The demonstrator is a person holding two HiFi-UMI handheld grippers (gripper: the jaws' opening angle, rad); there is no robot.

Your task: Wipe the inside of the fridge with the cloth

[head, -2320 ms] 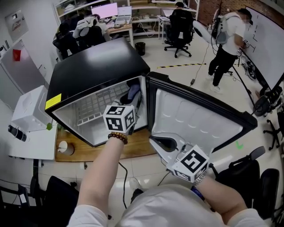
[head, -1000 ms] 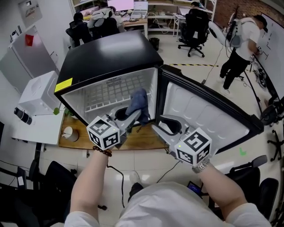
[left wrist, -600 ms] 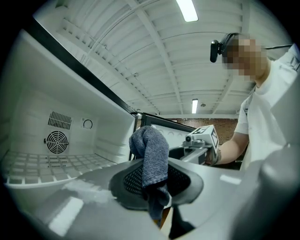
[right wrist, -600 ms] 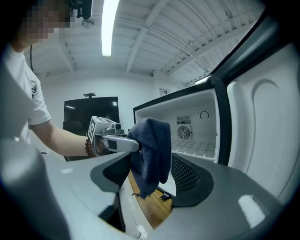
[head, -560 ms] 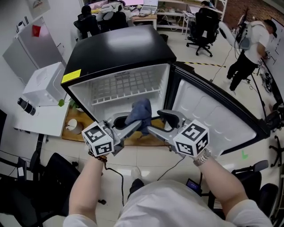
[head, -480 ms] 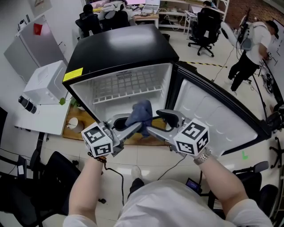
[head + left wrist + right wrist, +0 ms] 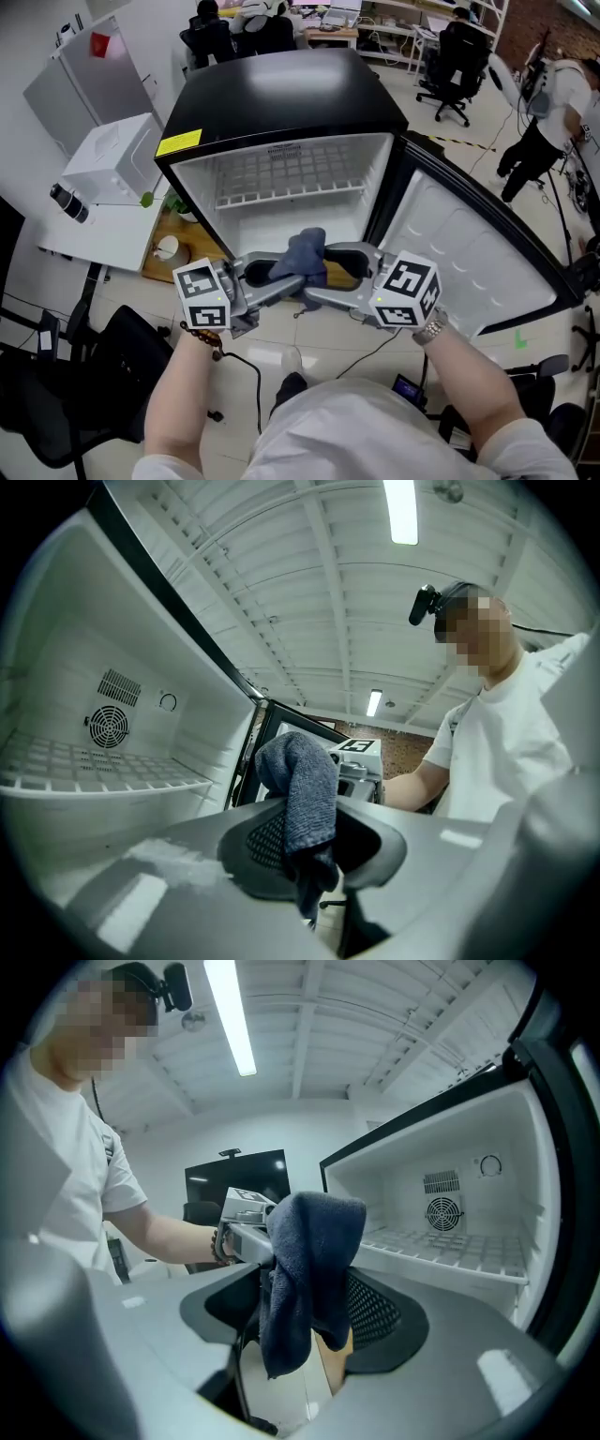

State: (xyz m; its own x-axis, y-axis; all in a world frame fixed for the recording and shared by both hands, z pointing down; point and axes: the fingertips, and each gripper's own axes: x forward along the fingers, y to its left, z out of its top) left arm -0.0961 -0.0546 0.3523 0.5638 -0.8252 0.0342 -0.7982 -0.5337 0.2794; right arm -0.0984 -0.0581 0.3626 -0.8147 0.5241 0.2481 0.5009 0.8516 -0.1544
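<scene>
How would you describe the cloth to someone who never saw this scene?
Find the black fridge with its door open. In front of it, the left gripper pinches the cloth: dark blue, soft and drooping, unlike the hard white walls behind.

Open-plan office: desks, swivel chairs

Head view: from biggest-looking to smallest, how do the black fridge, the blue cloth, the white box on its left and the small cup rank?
1. fridge
2. white box
3. cloth, though it hangs nearer the camera, which flatters its size
4. cup
</scene>
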